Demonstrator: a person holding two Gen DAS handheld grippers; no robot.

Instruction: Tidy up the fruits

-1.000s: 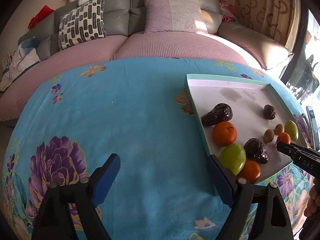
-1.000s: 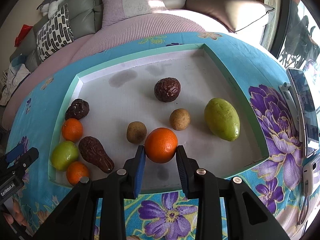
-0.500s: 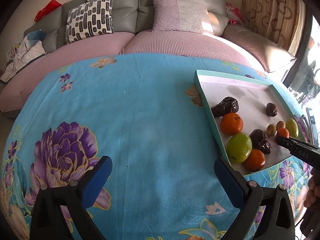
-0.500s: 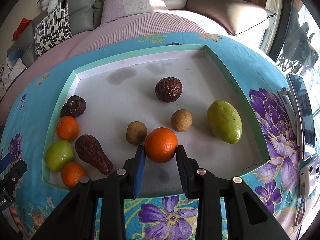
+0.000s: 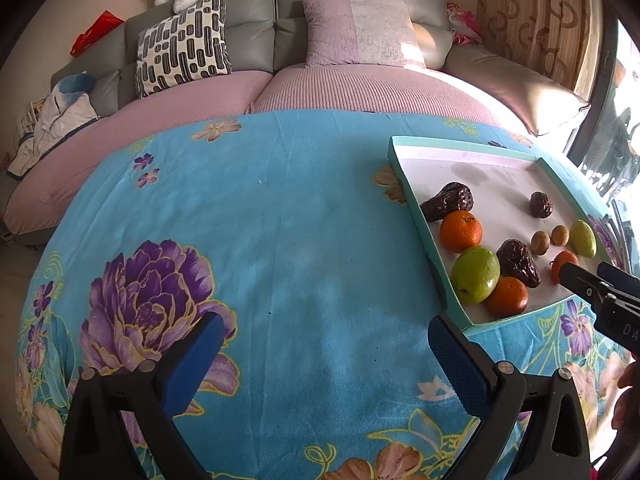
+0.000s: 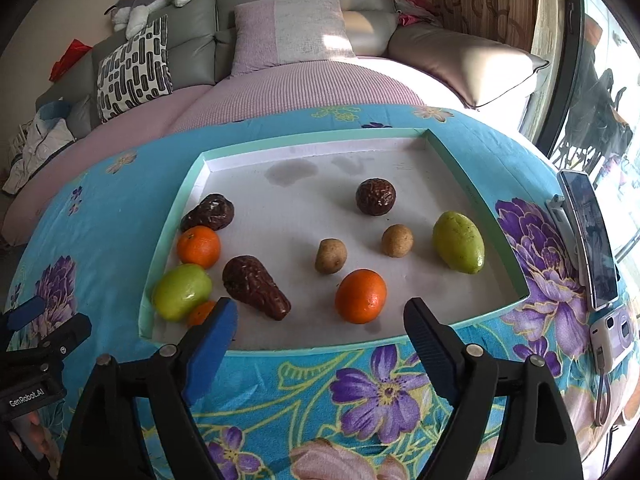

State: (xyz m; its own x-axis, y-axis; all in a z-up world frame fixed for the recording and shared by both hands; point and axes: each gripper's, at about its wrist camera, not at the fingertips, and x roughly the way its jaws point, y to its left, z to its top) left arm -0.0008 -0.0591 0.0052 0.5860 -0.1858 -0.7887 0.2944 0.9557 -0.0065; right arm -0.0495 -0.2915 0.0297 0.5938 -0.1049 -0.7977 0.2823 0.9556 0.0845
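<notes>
Fruit fills the left wrist view only at its right edge: a shallow tray [image 5: 416, 204] with a mint-green rim sits on the bench, and the left hand-held gripper [image 5: 326, 344] hangs well apart from it over bare flowered cloth [image 5: 260, 220], jaws spread wide and holding nothing. An orange [image 5: 461, 231], a green fruit [image 5: 476, 274] and dark wrinkled fruits lie bunched at the tray's near-left corner. In the right wrist view the right hand-held gripper [image 6: 320, 326] stands wide open at the tray's front rim [image 6: 304, 348], with a single orange [image 6: 361, 296] resting free on the white floor just ahead of its gap, touching neither blue pad. Two small brown fruits [image 6: 330, 255], a round dark fruit [image 6: 375, 196] and a pale green mango [image 6: 458, 241] lie scattered to the right. The step in hand looks like sorting oranges; the next move probably calls for choosing another loose fruit and closing squarely around it. Behind the bench runs a grey sofa [image 6: 280, 0] with cushions; a phone [image 6: 588, 240] stands propped at the right.
</notes>
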